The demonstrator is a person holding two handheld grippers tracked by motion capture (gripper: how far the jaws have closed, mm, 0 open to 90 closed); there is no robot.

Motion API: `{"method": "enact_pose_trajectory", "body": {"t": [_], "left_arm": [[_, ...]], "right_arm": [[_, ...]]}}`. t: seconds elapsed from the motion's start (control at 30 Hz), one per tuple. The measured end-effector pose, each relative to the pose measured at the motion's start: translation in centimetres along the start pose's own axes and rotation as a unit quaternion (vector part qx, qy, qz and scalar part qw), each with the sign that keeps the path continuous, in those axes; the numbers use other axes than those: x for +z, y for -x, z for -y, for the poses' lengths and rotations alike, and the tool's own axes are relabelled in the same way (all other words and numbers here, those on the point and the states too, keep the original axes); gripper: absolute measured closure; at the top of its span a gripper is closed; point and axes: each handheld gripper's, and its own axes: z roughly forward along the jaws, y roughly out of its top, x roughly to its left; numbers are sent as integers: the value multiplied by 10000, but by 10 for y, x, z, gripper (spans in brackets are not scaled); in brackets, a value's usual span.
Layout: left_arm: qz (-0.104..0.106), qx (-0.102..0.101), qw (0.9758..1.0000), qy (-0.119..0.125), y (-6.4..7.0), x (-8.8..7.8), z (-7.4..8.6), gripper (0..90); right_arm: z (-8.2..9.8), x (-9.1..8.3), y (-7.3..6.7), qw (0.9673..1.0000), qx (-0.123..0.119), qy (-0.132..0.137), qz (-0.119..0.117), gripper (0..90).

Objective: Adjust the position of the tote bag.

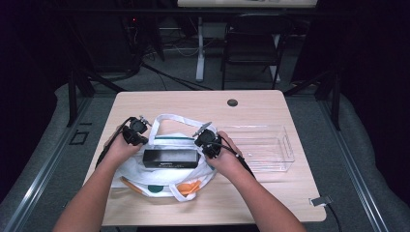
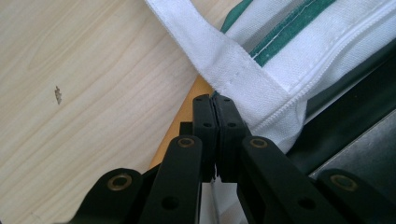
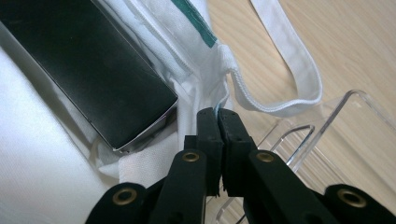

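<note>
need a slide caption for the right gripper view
Right gripper shut on the white tote bag edge, beside a black box and clear tray.

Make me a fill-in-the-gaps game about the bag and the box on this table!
The long black box lies on the white cloth bag with ____ trim.
The right tool is shut on the bag's ____.
The clear plastic tray stands to the ____ of the bag in the high view.
The bag rests on a ____ table.

Missing words: green; edge; right; wooden
</note>
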Motion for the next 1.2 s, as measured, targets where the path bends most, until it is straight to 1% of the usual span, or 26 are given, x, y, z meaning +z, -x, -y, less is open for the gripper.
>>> {"method": "enact_pose_trajectory", "body": {"t": [0.03, 0.07, 0.1, 0.13, 0.17, 0.2, 0.23, 0.27, 0.47, 0.53, 0.67, 0.7, 0.73, 0.83, 0.97, 1.07, 1.17, 1.2], "left_arm": [[23, -35, 10000, 12, 0, 0, 1, 889], [27, -64, 10000, 35, 0, 0, 2, 889], [24, -46, 10000, 14, -1, -1, 2, 889], [34, -74, 10000, 22, -2, -1, 2, 889], [26, -85, 10000, 37, -2, -1, 3, 889], [37, -107, 9999, 56, -2, 0, 4, 889], [36, -125, 9999, 48, -2, 0, 4, 888], [29, -116, 9999, 29, -3, 0, 4, 889], [38, -139, 9999, 53, -3, 1, 5, 887], [20, -126, 9999, 43, -3, 2, 4, 886], [12, -91, 10000, 20, -3, 2, 4, 884], [8, -92, 10000, 26, -3, 2, 4, 883], [7, -87, 10000, 24, -3, 2, 4, 883], [15, -124, 9999, 42, -2, 3, 4, 883], [8, -115, 9999, 25, -2, 5, 4, 882], [11, -124, 9999, 19, -2, 5, 4, 881], [4, -128, 9999, 10, -2, 5, 3, 879], [-3, -126, 9999, 12, -2, 6, 3, 878]], "right_arm": [[-1, 1, 0, 10000, 38, 52, 5, 881], [-2, 2, 0, 10000, 5, 37, 23, 881], [-3, 3, 0, 10000, 23, 54, 24, 881], [-4, 3, 2, 10000, -33, -8, 41, 881], [-4, 4, 2, 10000, -8, 23, 26, 882], [-5, 4, 3, 10000, -27, -4, 46, 881], [-5, 6, 3, 10000, 35, 38, 48, 881], [-6, 7, 4, 10000, 0, 22, 41, 881], [-8, 11, 7, 10000, 35, -17, 47, 881], [-8, 11, 7, 10000, -2, -34, 64, 881], [-7, 13, 7, 10000, 27, -1, 56, 881], [-7, 13, 7, 10000, -6, -33, 77, 881], [-7, 13, 6, 10000, 36, -18, 70, 881], [-6, 14, 6, 10000, 13, -43, 58, 881], [-5, 15, 5, 10000, 33, 18, 64, 881], [-4, 15, 5, 10000, -11, -34, 71, 881], [-2, 16, 4, 10000, 19, -35, 73, 881], [-2, 17, 4, 10000, 34, 8, 71, 881]]}}
